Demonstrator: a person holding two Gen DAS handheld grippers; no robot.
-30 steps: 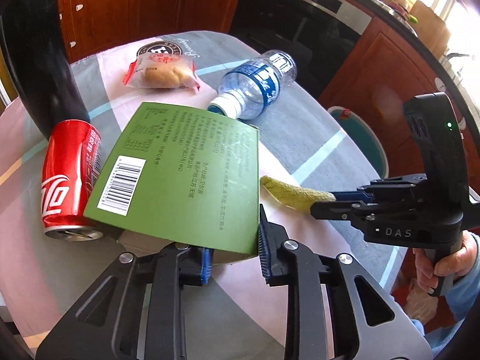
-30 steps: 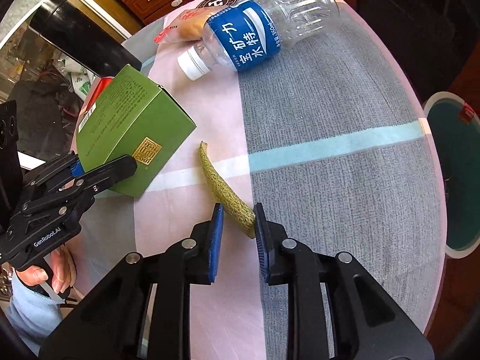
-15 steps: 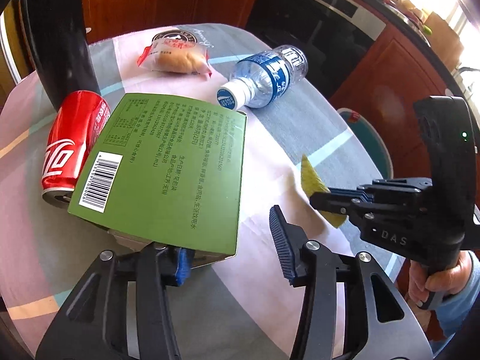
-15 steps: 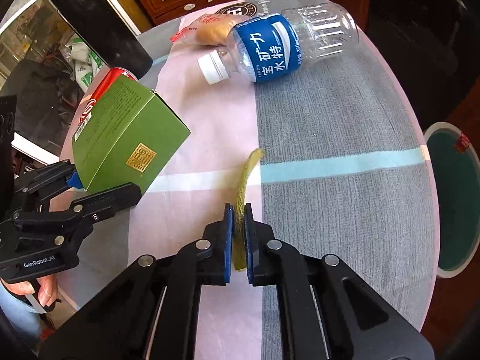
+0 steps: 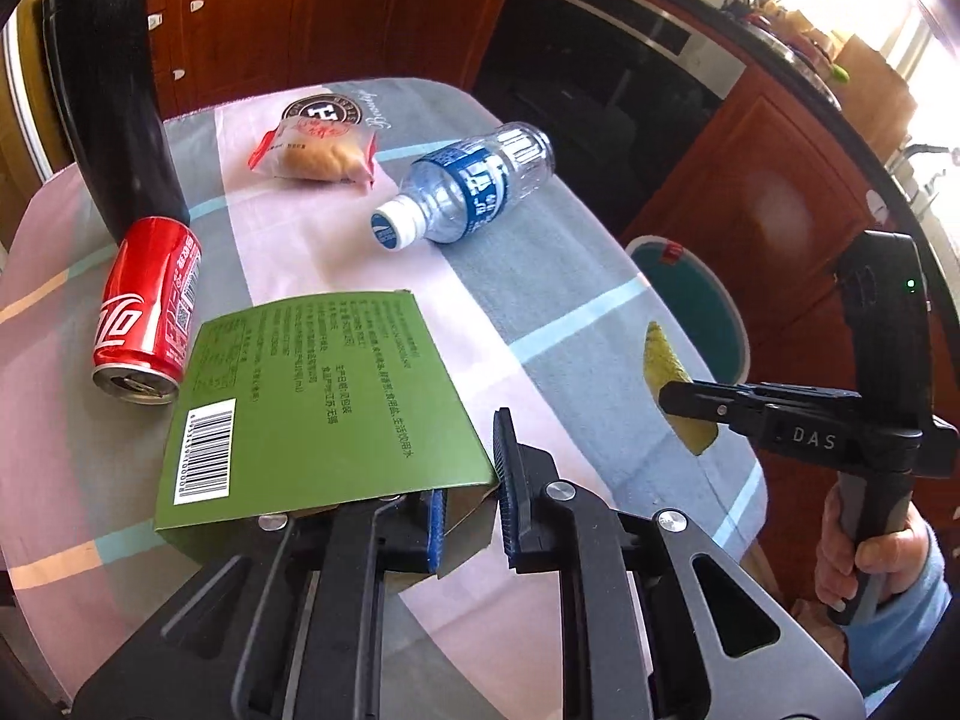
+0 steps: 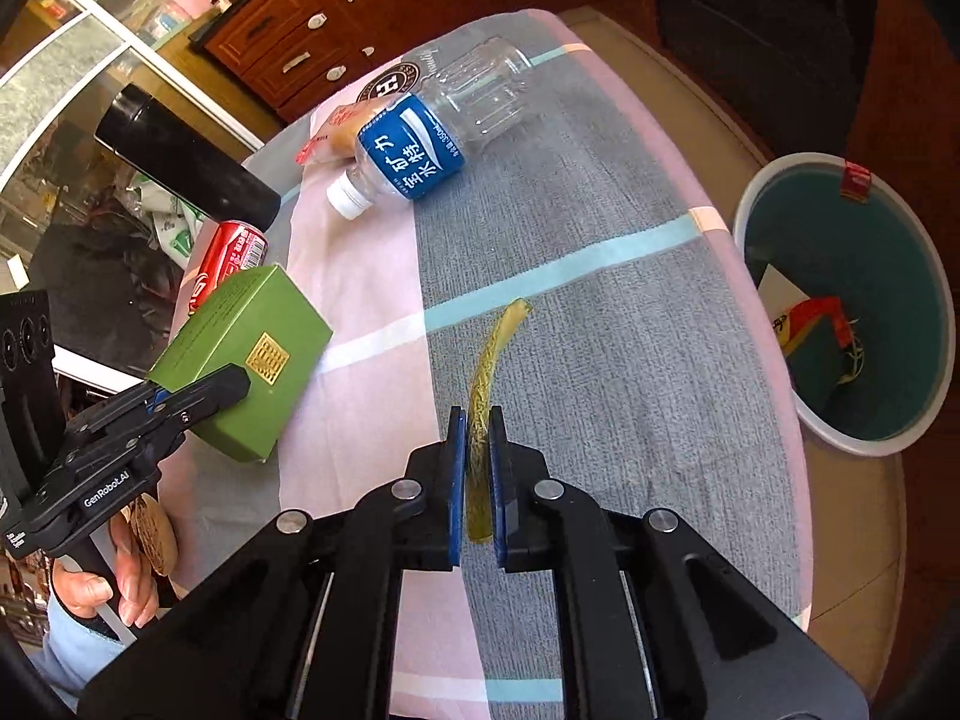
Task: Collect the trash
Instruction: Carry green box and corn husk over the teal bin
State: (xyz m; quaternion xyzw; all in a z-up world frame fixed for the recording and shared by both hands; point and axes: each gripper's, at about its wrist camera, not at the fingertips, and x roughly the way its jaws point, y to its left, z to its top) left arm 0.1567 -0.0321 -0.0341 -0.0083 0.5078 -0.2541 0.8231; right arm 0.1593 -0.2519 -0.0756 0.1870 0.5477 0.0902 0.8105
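Observation:
My right gripper [image 6: 478,420] is shut on a yellow-green melon peel [image 6: 489,360] and holds it above the table; it also shows in the left wrist view [image 5: 663,360]. My left gripper [image 5: 471,492] grips the near corner of a green carton [image 5: 312,396], lifted and tilted; the carton also shows in the right wrist view [image 6: 240,354]. A red cola can [image 5: 150,312], a blue-labelled water bottle [image 5: 468,192] and a wrapped bun [image 5: 318,156] lie on the table.
A teal trash bin [image 6: 852,300] with some trash inside stands on the floor right of the table. A tall black flask [image 5: 102,96] stands at the table's far left. Wooden cabinets are behind.
My right gripper closed on the peel and lifted it off the table toward the right. My left gripper raised the green carton and drew it nearer.

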